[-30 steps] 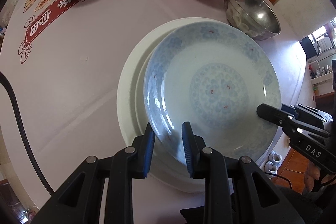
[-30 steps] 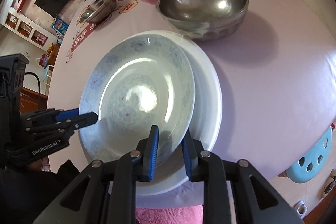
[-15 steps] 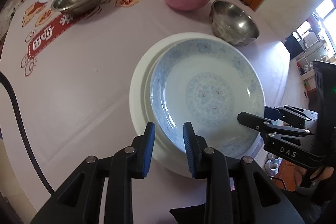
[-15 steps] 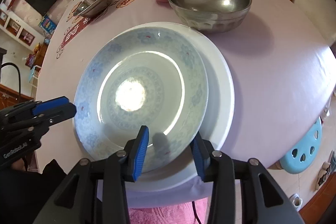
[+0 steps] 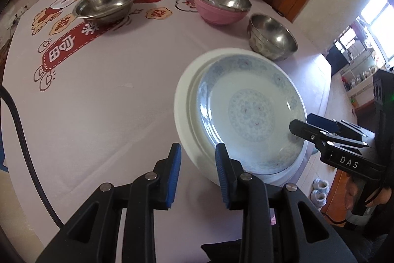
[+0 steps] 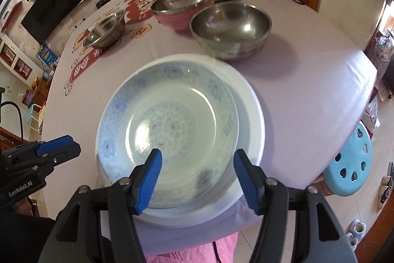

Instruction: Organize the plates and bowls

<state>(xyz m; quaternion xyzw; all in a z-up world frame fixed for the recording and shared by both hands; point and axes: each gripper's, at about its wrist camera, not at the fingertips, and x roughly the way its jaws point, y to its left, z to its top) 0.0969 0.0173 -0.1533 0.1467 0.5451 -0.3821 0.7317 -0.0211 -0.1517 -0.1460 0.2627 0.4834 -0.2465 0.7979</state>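
On the table, both grippers' fingers apart (nothing held).

Both black-framed grippers, left gripper and right gripper, carry ribbed blue pads and silver screws (one marked "DAS", the other "GenRobot.AI").

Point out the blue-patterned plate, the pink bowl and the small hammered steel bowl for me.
blue-patterned plate [image 6: 170,125]: right wrist view, centre of its well.
pink bowl [image 5: 219,15]: left wrist view, outer side wall.
small hammered steel bowl [image 5: 267,47]: left wrist view, dimpled outer wall.
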